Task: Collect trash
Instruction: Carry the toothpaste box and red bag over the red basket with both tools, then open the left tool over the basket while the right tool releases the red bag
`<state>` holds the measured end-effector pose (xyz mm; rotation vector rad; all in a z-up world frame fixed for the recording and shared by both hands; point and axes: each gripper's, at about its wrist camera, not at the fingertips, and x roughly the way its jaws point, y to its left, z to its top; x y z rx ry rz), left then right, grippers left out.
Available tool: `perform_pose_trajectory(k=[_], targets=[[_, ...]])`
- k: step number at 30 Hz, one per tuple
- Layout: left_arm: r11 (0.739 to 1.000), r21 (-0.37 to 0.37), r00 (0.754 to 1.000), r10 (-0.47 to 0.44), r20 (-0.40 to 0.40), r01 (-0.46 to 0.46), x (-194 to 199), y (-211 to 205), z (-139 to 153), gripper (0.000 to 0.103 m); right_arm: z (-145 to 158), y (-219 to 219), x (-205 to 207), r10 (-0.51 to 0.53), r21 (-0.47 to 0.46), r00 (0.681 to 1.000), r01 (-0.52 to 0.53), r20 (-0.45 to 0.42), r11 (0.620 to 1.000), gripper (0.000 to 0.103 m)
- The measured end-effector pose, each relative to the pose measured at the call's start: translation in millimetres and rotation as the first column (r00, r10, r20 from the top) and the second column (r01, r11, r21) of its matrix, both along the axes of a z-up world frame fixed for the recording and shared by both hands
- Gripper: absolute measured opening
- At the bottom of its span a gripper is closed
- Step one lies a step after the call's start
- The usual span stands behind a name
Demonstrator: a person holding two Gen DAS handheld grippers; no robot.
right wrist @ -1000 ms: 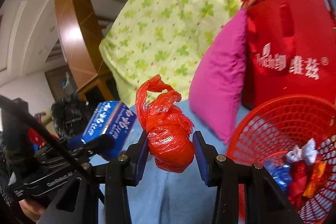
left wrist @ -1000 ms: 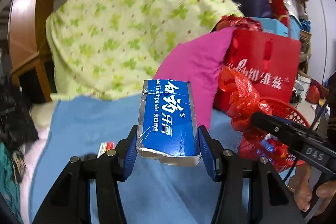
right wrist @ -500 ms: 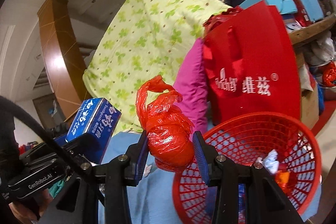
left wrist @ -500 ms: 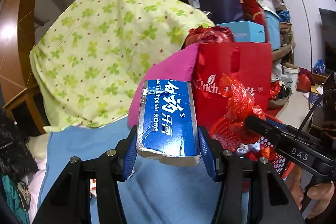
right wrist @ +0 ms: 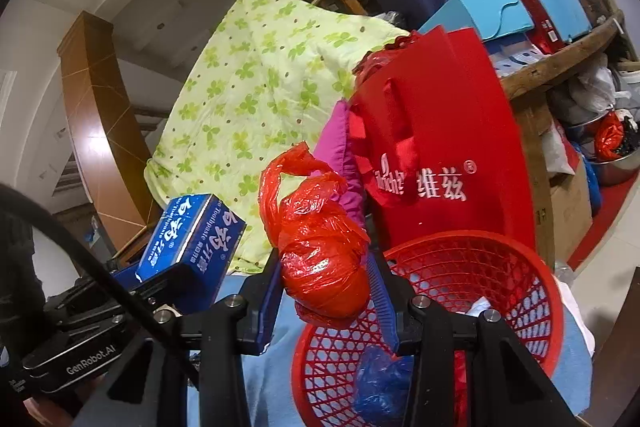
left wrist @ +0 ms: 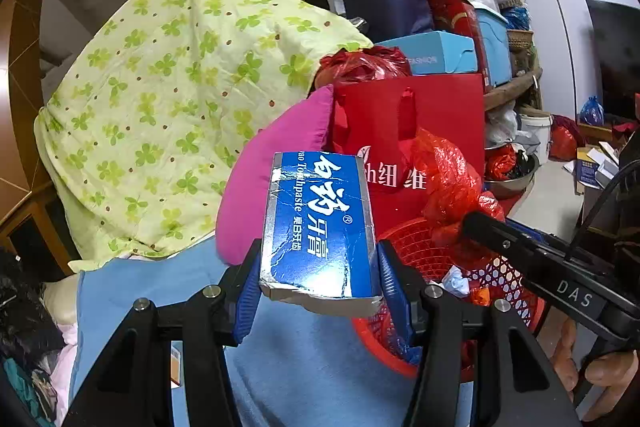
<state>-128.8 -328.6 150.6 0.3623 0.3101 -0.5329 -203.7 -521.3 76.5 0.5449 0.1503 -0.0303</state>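
Note:
My left gripper is shut on a blue toothpaste box, held above the blue sheet. The same toothpaste box shows at the left of the right wrist view. My right gripper is shut on a knotted red plastic bag, which hangs over the near rim of the red mesh basket. From the left wrist view the red plastic bag sits over the red basket, just right of the box. Wrappers and a blue bag lie inside the basket.
A pink cushion and a red paper bag stand behind the basket, with a green clover quilt to the left. Stacked boxes and a wooden stair rail fill the back. A hand grips the right tool.
Both grippers swung to the right, each keeping its hold. The red basket came from the right edge toward the middle, and the red plastic bag now hangs over its rim.

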Motion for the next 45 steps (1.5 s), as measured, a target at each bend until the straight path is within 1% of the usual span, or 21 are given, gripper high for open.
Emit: perform_pose_trajectory(k=[10, 23, 37, 45], targets=[[0.999, 0.026, 0.999, -0.027, -0.025, 0.028, 2.0, -20.1, -8.4, 0.057, -5.3, -19.3, -14.3, -0.041, 0.034, 0.999, 0.041, -0.003, 0.999, 0.044], [0.997, 0.035, 0.996, -0.061, -0.064, 0.064, 2.8, -41.2, -20.6, 0.057, -14.7, -35.5, -35.8, -0.081, 0.093, 0.997, 0.081, -0.01, 0.992, 0.044], [0.996, 0.038, 0.989, -0.073, -0.125, 0.078, 12.6, -51.7, -36.9, 0.057, -17.2, -36.6, -36.0, -0.088, 0.089, 0.996, 0.09, -0.027, 0.992, 0.044], [0.997, 0.037, 0.987, -0.068, -0.145, 0.074, 18.7, -51.8, -43.4, 0.057, -17.7, -35.2, -32.9, -0.086, 0.084, 0.996, 0.089, -0.034, 0.992, 0.044]])
